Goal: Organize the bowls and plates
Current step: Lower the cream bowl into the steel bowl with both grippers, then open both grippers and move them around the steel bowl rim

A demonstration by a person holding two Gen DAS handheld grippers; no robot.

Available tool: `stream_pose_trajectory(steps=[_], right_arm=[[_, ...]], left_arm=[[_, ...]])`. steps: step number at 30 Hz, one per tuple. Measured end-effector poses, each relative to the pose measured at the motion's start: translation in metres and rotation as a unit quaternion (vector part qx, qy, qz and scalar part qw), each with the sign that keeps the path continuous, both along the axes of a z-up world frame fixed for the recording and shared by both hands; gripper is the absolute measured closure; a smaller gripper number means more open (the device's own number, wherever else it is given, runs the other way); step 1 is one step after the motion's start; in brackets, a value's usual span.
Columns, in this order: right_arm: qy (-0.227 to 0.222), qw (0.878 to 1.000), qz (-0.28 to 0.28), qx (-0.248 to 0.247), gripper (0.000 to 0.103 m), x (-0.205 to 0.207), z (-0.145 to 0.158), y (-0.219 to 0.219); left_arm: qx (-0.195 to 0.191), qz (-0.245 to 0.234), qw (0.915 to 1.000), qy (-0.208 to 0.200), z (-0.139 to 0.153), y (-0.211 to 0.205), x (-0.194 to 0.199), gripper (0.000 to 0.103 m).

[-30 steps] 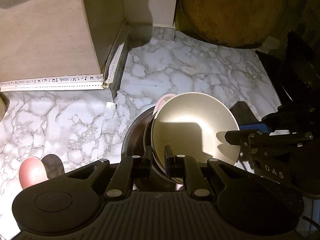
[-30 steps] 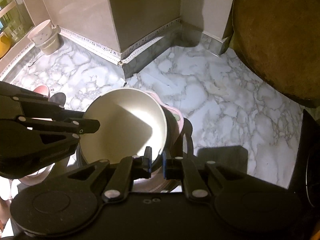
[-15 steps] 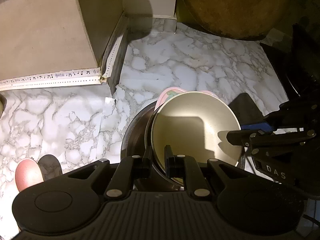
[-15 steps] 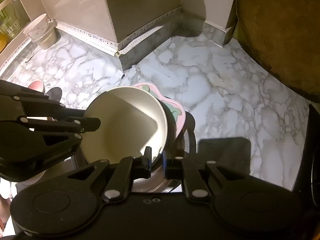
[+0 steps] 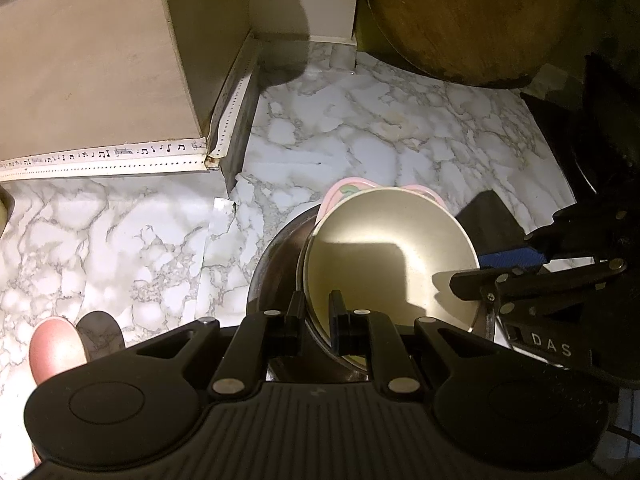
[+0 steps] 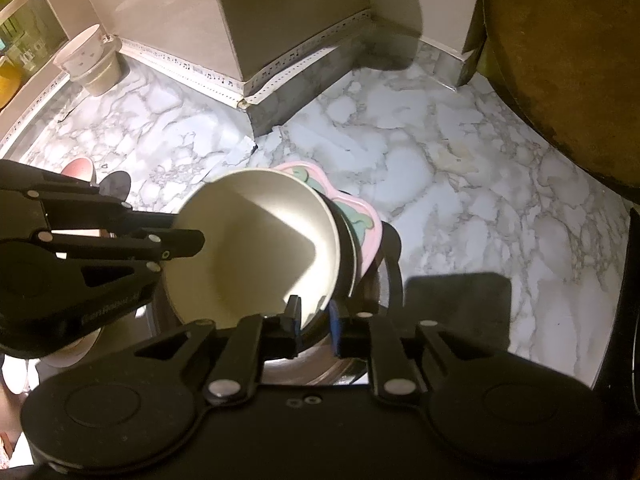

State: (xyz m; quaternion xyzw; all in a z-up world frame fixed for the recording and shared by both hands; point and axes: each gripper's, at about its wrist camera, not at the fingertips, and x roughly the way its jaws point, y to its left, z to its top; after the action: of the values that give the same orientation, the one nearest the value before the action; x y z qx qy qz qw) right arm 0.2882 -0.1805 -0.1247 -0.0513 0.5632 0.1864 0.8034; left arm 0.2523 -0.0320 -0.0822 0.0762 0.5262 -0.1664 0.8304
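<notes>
Cream bowl (image 5: 384,256) rim | left tongs (image 5: 314,312) clamped | right tongs (image 6: 314,320) just loosening (rim between)

Cream bowl (image 5: 384,256) is being pinched at its near rim by left gripper (image 5: 316,314), lower centre; pink plate (image 5: 340,194) is being overlapped behind it; right gripper (image 5: 464,280) is touching its right rim.

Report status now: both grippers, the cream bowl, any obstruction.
Left gripper shut on cream bowl rim. Right gripper jaws just opening, rim between them. Pink plate stacked behind. Marble counter ahead.
</notes>
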Motion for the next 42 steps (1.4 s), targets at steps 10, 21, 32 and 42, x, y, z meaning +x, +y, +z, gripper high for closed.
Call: stream_pose_trajectory(steps=[10,21,32,42], right_arm=[[-0.004,1.000,0.002,-0.001,0.077,-0.001,0.002,0.002],[-0.022,1.000,0.008,0.014,0.070,-0.011,0.021,-0.002],[-0.048,0.998,0.012,0.037,0.064,-0.025,0.042,-0.008],[-0.078,0.995,0.000,0.070,0.053,-0.043,0.051,-0.026]], left_arm=[[-0.014,0.004,0.9998,-0.010,0.006,0.003,-0.005,0.092],[-0.056,0.012,0.9981,-0.021,0.026,0.010,-0.014,0.092],[-0.086,0.013,0.9956,-0.035,0.044,0.023,-0.031,0.092],[-0.107,0.028,0.9921,-0.058,0.054,0.040,-0.052,0.091]])
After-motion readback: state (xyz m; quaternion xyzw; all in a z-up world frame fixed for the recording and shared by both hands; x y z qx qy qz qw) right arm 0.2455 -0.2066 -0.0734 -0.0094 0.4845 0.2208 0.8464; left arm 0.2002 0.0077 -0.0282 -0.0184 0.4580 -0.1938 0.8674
